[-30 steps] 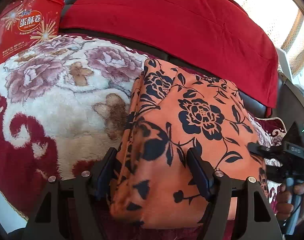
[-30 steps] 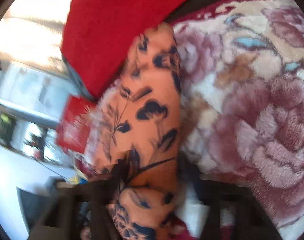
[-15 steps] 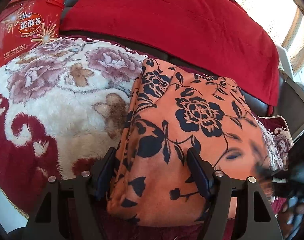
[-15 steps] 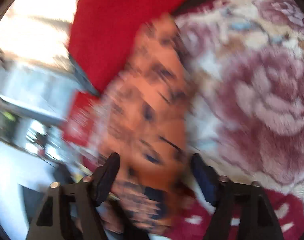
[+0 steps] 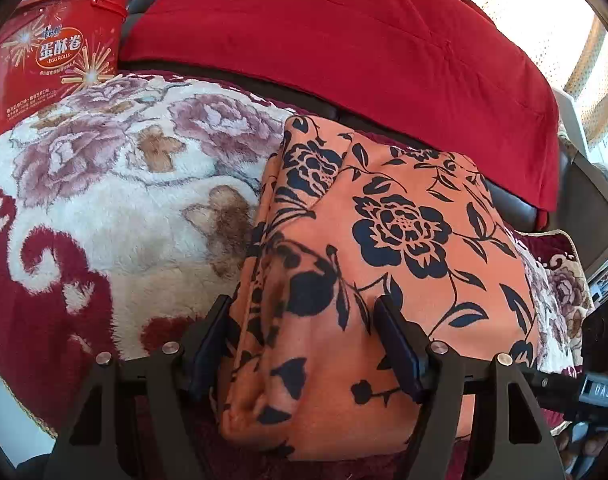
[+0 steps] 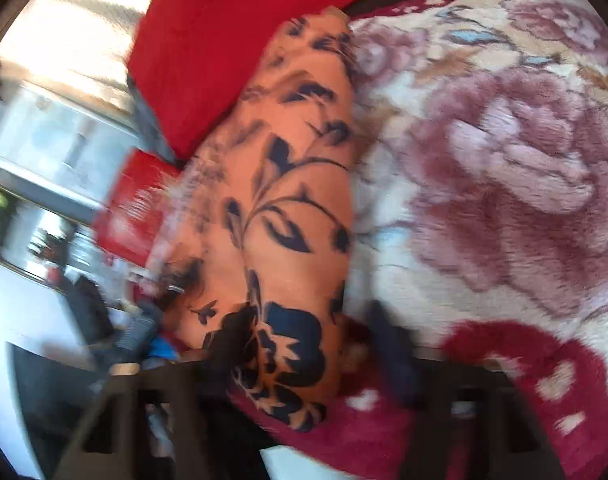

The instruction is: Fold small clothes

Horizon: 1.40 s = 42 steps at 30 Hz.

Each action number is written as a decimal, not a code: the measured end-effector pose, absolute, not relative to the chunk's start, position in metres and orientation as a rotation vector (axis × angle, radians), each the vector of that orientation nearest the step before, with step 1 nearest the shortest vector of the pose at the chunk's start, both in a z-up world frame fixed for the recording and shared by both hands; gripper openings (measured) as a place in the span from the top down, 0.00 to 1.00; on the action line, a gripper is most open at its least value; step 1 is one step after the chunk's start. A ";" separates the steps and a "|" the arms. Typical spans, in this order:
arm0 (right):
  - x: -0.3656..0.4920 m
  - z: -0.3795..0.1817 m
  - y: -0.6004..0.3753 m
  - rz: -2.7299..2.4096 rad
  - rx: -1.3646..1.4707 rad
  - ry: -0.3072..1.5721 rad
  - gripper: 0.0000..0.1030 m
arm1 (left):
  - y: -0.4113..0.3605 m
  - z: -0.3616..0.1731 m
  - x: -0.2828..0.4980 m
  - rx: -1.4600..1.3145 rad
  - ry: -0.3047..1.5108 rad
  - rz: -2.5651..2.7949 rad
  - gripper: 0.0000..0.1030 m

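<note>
The left claw (image 5: pixel 304 344) stands with its jaws spread wide, and the near end of the folded orange cloth (image 5: pixel 383 248) bulges up between them. The cloth touches the inside of both fingers (image 5: pixel 210 344), but the jaws are not pinched on it. Ahead of this claw the cloth runs away as a thick, flat folded stack with a dark blue flower print. It lies on a fluffy flowered blanket (image 5: pixel 116 200), which spreads out to the claw's left. Farther ahead, past the cloth's far edge, a red cushion (image 5: pixel 363 40) lies across the back. Far off to the front left stands a red tin (image 5: pixel 48 64) with gold sparks and the words "Egg Rolls". At the claw's right edge a dark piece of the other tool shows.

The right claw (image 6: pixel 307 344) is blurred by motion. Its jaws look parted, with the near end of the cloth (image 6: pixel 296 200) lying between them against the left finger (image 6: pixel 232 336); whether it pinches any fabric I cannot tell. The cloth stretches forward from this claw as a narrow ridge. The blanket (image 6: pixel 503 200) fills the claw's right side, and the cushion (image 6: pixel 224 40) lies ahead to the left.
</note>
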State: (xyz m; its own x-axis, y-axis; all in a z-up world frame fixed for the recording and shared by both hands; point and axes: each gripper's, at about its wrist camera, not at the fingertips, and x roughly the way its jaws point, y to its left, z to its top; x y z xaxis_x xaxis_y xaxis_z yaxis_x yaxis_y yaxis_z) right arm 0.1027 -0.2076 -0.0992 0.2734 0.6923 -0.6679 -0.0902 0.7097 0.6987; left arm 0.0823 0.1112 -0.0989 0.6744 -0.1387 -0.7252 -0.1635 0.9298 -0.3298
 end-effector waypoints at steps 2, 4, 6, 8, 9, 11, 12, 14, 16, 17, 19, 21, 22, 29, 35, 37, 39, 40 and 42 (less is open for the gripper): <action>0.101 -0.089 -0.209 0.581 0.603 1.174 0.58 | 0.111 -0.098 0.082 -0.386 0.836 0.011 0.30; 0.100 -0.084 -0.209 0.575 0.606 1.165 0.46 | 0.113 -0.098 0.082 -0.395 0.838 0.008 0.30; 0.101 -0.088 -0.213 0.570 0.630 1.155 0.17 | 0.114 -0.098 0.082 -0.401 0.839 0.008 0.30; 0.102 -0.091 -0.211 0.565 0.637 1.159 0.23 | 0.113 -0.098 0.082 -0.400 0.840 0.009 0.30; 0.101 -0.089 -0.208 0.553 0.587 1.160 0.48 | 0.112 -0.098 0.081 -0.399 0.840 0.010 0.30; 0.100 -0.085 -0.205 0.571 0.561 1.165 0.60 | 0.112 -0.098 0.081 -0.396 0.841 0.008 0.30; 0.100 -0.084 -0.204 0.567 0.561 1.164 0.60 | 0.112 -0.098 0.081 -0.397 0.841 0.008 0.30; 0.103 -0.075 -0.205 0.539 0.548 1.145 0.55 | 0.113 -0.098 0.081 -0.401 0.841 0.008 0.30; 0.112 -0.067 -0.212 0.500 0.579 1.114 0.28 | 0.113 -0.098 0.082 -0.405 0.842 0.010 0.30; 0.118 -0.064 -0.216 0.486 0.590 1.096 0.21 | 0.113 -0.098 0.082 -0.407 0.842 0.011 0.30; 0.130 -0.060 -0.219 0.486 0.614 1.065 0.21 | 0.112 -0.098 0.082 -0.404 0.841 0.013 0.30; 0.150 -0.061 -0.218 0.505 0.649 1.063 0.21 | 0.111 -0.099 0.082 -0.396 0.840 0.016 0.29; 0.160 -0.064 -0.215 0.514 0.655 1.075 0.21 | 0.111 -0.099 0.082 -0.392 0.840 0.016 0.29; 0.180 -0.081 -0.192 0.551 0.610 1.121 0.53 | 0.111 -0.100 0.083 -0.385 0.843 0.011 0.29; 0.178 -0.078 -0.192 0.534 0.618 1.123 0.53 | 0.113 -0.099 0.083 -0.397 0.844 0.005 0.29; 0.179 -0.079 -0.197 0.537 0.627 1.125 0.53 | 0.114 -0.099 0.082 -0.402 0.845 0.002 0.29; 0.180 -0.083 -0.202 0.537 0.652 1.135 0.47 | 0.114 -0.099 0.081 -0.405 0.844 0.002 0.29; 0.180 -0.084 -0.203 0.537 0.675 1.139 0.46 | 0.114 -0.099 0.081 -0.405 0.845 0.002 0.29; 0.179 -0.083 -0.205 0.534 0.697 1.142 0.39 | 0.113 -0.099 0.080 -0.403 0.844 0.003 0.29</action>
